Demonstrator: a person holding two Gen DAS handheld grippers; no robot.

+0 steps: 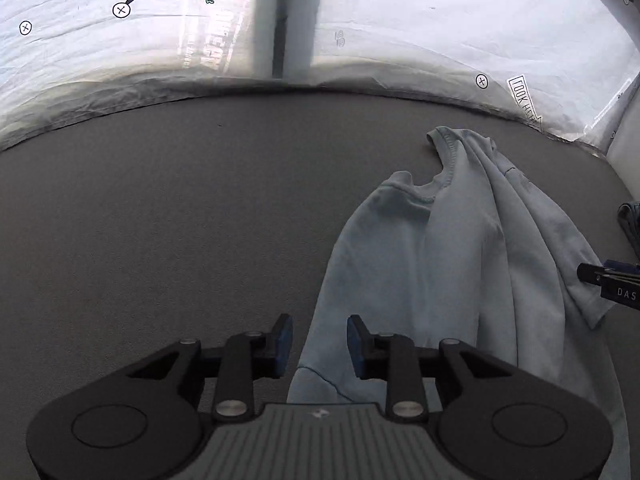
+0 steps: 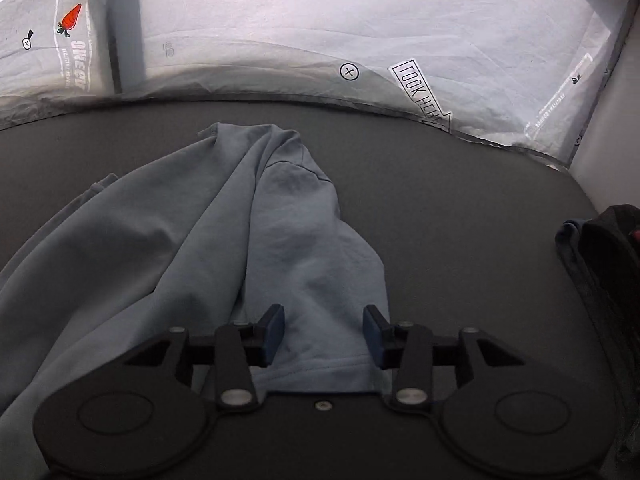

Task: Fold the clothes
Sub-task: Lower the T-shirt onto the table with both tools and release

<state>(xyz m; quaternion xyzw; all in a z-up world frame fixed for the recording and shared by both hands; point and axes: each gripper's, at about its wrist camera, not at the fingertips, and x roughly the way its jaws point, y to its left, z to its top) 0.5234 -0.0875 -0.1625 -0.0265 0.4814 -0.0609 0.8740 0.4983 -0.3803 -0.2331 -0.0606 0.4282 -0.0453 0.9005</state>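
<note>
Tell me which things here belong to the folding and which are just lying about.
For the job:
light blue T-shirt, bunched on the grey table
left gripper, open
right gripper, open

Lying about:
dark clothes pile at the table's right edge
printed white sheet behind

We see the left gripper (image 1: 319, 346) built of matte black linkage arms with silver round pivot screws, blue pads on its fingertips (image 1: 283, 340), and a grey ribbed plate at its base. The right gripper (image 2: 324, 334) shares the black arms, silver screws, blue pads and circular embossed side discs, over a plain dark base plate carrying one small central screw.
</note>
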